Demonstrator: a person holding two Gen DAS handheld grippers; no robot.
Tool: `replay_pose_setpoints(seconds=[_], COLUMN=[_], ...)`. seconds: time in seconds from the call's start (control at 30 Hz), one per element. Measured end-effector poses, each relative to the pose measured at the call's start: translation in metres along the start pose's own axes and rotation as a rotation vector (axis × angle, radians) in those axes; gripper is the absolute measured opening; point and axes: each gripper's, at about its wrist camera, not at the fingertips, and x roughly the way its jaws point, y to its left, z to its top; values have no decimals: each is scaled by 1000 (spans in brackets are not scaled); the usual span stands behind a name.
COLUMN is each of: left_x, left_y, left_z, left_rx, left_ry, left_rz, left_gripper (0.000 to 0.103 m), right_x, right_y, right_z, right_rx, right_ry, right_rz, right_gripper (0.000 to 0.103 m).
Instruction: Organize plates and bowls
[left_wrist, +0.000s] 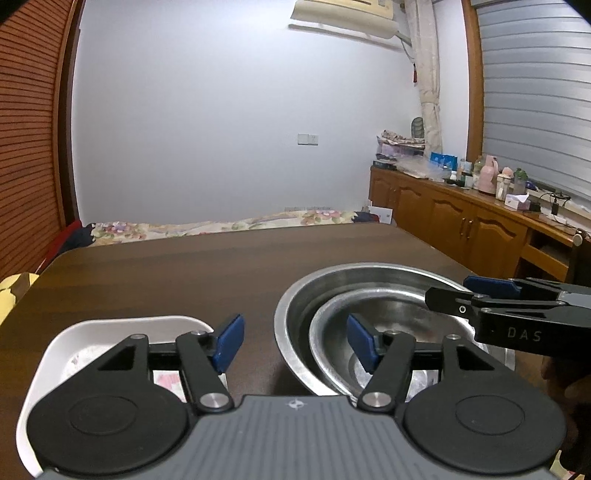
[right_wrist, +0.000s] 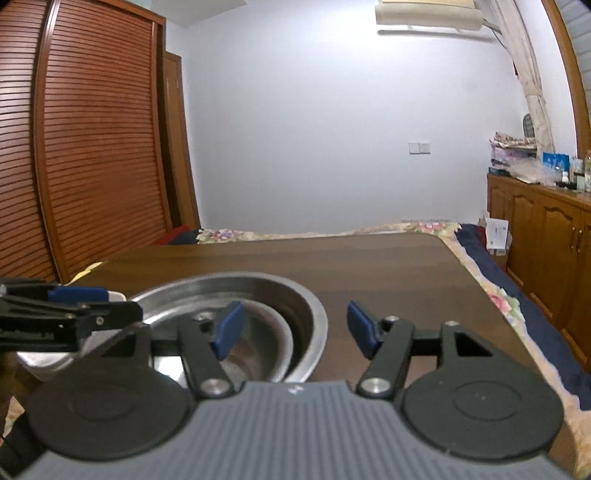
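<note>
Clearly both the left gripper (left_wrist: 295, 343) and right gripper (right_wrist: 294, 330) stand open and empty over the nested steel bowls (left_wrist: 369, 314) on the table (left_wrist: 221, 266), which look light, rigid and slippery, best pinched at the thin rim.

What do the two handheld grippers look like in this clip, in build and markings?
Both match: the left gripper and right gripper have black linkage fingers tipped with blue pads, silver pivot screws, round black discs and a ribbed grey body. The right gripper's side reads "DAS" in the left wrist view. No cables or sleeves are visible.
</note>
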Motion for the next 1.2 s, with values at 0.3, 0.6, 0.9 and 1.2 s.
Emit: replay_pose_setpoints(seconds=[0.3, 0.6, 0.9, 1.2], left_x=[6, 6, 11, 10], left_y=[-2, -2, -3, -5], left_z=[-5, -5, -6, -7], left_rx=[-14, -13, -19, -10], left_ry=[17, 18, 40, 43], left_rz=[1, -2, -15, -1], left_gripper=[64, 61, 44, 35], right_x=[5, 5, 4, 3], right_y=[-2, 5, 5, 8], right_z=[-11, -13, -15, -11], right_rx=[48, 58, 60, 58], right_ry=[25, 13, 13, 29], right_rz=[14, 29, 35, 27], right_gripper=[63, 63, 56, 39])
